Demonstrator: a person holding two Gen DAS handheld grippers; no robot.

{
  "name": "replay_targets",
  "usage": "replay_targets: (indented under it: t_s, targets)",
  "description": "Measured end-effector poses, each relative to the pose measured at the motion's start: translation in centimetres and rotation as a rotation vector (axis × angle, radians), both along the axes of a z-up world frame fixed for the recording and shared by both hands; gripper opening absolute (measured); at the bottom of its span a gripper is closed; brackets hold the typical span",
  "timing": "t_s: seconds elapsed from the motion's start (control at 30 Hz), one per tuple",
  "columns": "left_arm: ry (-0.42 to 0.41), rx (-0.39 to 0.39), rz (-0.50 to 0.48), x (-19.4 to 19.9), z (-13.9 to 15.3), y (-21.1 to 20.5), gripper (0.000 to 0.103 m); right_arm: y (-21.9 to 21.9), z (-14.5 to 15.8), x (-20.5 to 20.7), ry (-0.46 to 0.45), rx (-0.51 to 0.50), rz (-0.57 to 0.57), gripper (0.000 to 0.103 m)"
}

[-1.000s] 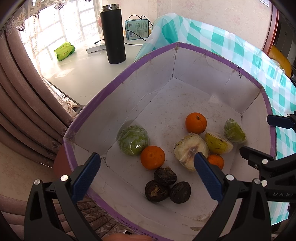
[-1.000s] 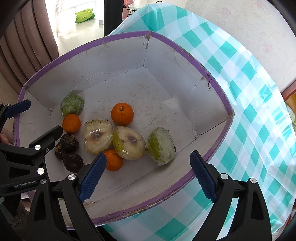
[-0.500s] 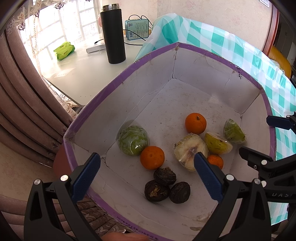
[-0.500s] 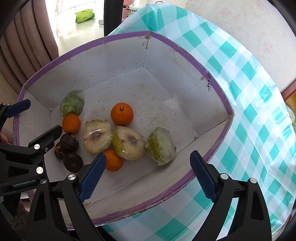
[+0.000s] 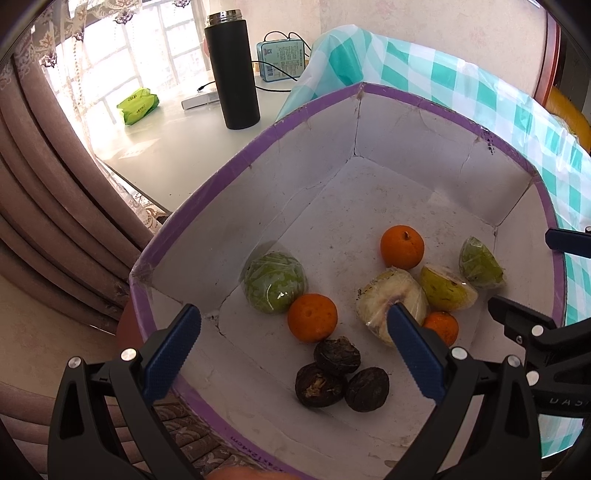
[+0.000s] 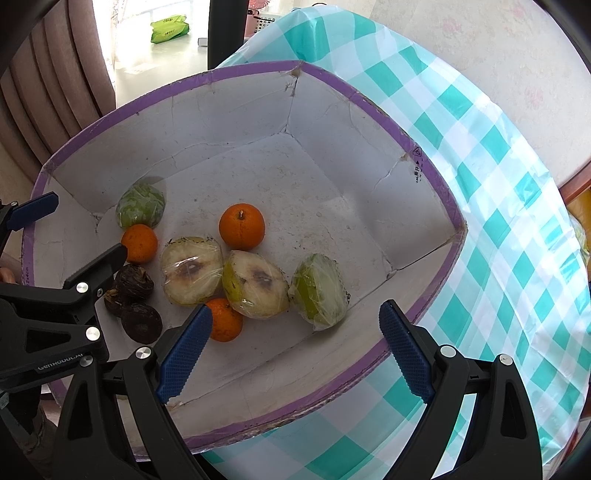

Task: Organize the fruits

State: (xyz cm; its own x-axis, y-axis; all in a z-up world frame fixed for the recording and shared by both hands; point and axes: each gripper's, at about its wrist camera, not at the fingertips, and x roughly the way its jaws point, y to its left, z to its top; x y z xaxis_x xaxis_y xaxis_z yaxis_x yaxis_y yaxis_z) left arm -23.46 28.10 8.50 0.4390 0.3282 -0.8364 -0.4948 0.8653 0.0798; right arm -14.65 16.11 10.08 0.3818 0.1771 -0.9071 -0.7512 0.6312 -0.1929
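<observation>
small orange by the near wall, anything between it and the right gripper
Nothing visible sits between them. The open right gripper hangs just above the small orange, whose right side touches a wrapped pear half; that neighbour could crowd one finger.

Small orange tangerine (image 5: 441, 326) partly hidden behind left gripper's (image 5: 291, 354) blue finger pad. Tall black steel-capped flask (image 6: 227, 33) cut off by right view's top edge. Box-rim print (image 5: 255, 456) illegible.
</observation>
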Motion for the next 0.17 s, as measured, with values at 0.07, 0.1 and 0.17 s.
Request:
replay_targets:
  t_s: [0.07, 0.1, 0.17]
  targets:
    - [0.003, 0.098, 0.074, -0.2, 0.9, -0.3, 0.101, -0.2, 0.2, 0.2, 0.012, 0.026, -0.006, 0.088]
    - [-0.013, 0.145, 0.108, -0.4, 1.7, -0.5, 0.101, -0.4, 0.3, 0.2, 0.018, 0.045, -0.006, 0.088]
    - [-0.055, 0.186, 0.134, -0.8, 3.7, -1.0, 0.101, -1.1, 1.1, 0.2, 0.023, 0.114, -0.005, 0.088]
